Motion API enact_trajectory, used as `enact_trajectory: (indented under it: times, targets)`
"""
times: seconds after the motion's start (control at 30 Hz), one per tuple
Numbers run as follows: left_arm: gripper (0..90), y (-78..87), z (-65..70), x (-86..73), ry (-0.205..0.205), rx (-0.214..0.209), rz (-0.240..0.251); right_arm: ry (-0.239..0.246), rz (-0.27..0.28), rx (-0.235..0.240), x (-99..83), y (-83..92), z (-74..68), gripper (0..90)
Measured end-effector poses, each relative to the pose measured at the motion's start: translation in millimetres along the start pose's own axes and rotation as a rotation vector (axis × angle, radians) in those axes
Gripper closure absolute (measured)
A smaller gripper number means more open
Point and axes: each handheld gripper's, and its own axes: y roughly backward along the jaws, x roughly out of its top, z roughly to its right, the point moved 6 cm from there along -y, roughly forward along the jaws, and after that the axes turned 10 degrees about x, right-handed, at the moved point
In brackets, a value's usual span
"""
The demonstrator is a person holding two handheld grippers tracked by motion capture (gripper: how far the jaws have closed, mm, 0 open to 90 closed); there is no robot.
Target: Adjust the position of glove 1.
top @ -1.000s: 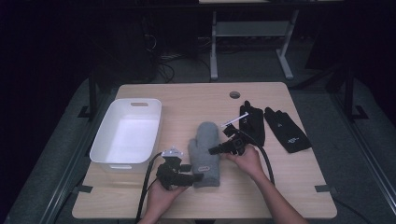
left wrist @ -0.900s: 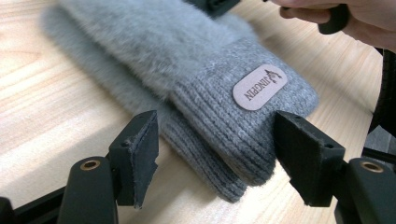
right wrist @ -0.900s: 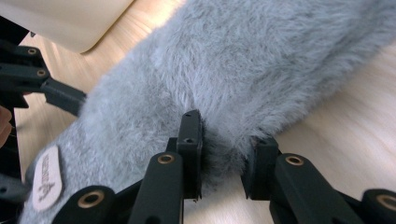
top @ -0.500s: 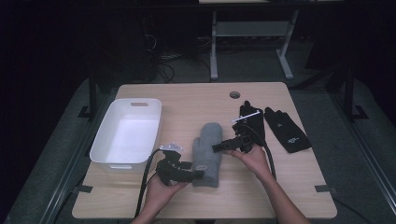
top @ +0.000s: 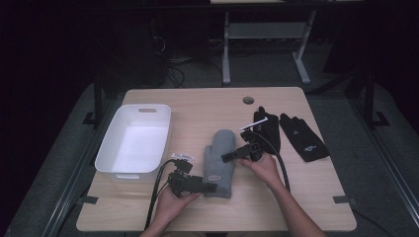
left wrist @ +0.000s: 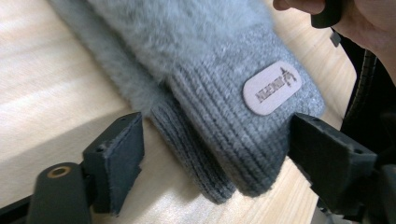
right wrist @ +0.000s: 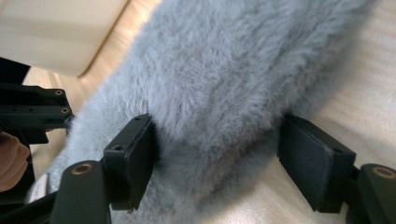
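The grey mitten (top: 220, 157) lies flat near the middle of the table (top: 197, 106), just right of the white bin (top: 134, 143), with its long axis running from the ribbed cuff at the person's edge to the rounded fluffy tip at the far end. Seen from above, the left gripper (top: 210, 187) sits at the cuff's left corner and points across it; in the left gripper view its jaws have just been opening and stand released on either side of the cuff (left wrist: 243, 140) with its pale label (left wrist: 272, 87), neither pad pressing the knit. The right gripper (top: 228, 157) comes in from the mitten's right side about midway along its length; in the right gripper view its jaws have just been opening too, and the fur (right wrist: 219, 93) sits between them, the left pad brushing the pile while the right one stands clear, so nothing is gripped. Right of the mitten lie two black gloves (top: 286, 134), untouched. The bin is on the left gripper's side of the mitten, so carrying the mitten there would, in my judgement, mean a sideways move leftward across its long axis, with the left hand nearer the bin and the right hand reaching over from the far flank; both would have to close again first, cuff and mid-body
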Motion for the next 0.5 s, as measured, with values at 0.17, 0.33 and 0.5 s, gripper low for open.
enact_trajectory:
  times: [0.17,0.33,0.5]
  targets:
    - [23.7,-4.1,0.5,-0.5,0.016,-0.025,-0.023,0.008,0.008,-0.004,-2.0,-1.1,0.0,32.2]
    - [28.0,-5.0,-0.7,0.8,0.022,-0.038,-0.033,0.01,0.009,0.015,-3.5,-5.1,-1.8,42.8]
    - [31.3,-5.8,-2.3,2.1,0.059,-0.055,-0.029,0.006,0.029,0.048,-7.6,-6.5,0.7,55.7]
